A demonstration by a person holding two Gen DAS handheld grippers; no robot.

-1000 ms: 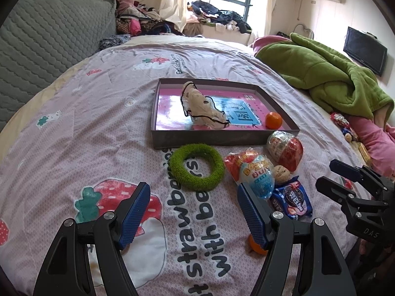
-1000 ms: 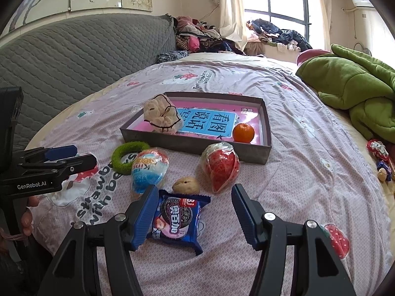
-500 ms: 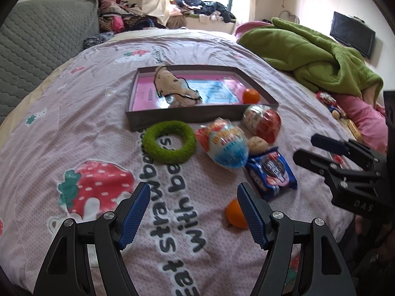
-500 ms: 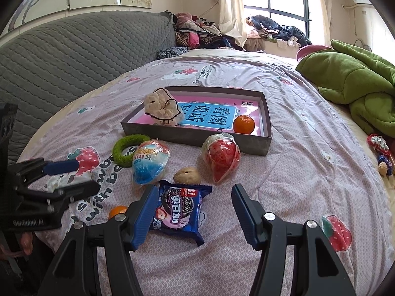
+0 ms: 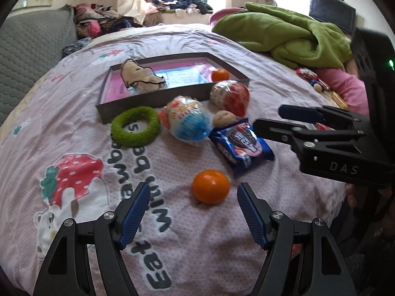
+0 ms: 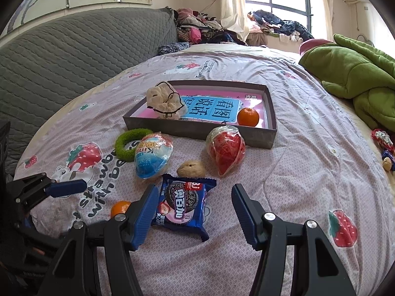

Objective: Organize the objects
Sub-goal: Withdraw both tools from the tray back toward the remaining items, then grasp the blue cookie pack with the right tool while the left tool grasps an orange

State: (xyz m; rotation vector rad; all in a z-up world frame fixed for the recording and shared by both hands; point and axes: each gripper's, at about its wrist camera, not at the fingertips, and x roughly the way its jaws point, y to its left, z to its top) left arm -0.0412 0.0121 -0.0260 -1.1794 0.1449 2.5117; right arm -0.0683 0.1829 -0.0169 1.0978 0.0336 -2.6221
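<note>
The left tongs [image 5: 192,206] are standing wide open and holding nothing, with the loose orange [image 5: 210,189] lying on the bedspread [image 5: 74,128] just ahead of the gap and toward the right-hand pad. The right tongs [image 6: 193,208] are likewise open and empty, hanging over the blue biscuit packet [image 6: 184,203], whose near end is lying between the pads without being pressed.

Risks, as judged: the orange is round and resting on soft quilting, so an off-centre closing is likely to nudge it away toward the bed's near edge instead of seating it. It is sitting nearer one pad than the other, which is adding to that risk. The two tongs are working near each other, and the right tool's fingers are reaching in just beside the packet in the left view; a clash is possible if both advance together. The packet is flat and slippery-looking, so the pads may skid over it or pinch bedspread with it.

The grey tray [image 6: 270,113] is already holding a second orange [image 6: 248,116] and a cream pouch [image 6: 165,103]; the green ring [image 5: 135,129], blue egg [image 5: 188,120], red egg [image 5: 230,96] and walnut [image 6: 191,169] are lying outside it.

Against the earlier frames, the left tongs are now facing the loose orange fully, which was formerly half hidden behind a pad; the right tongs are showing no change of place or opening.
</note>
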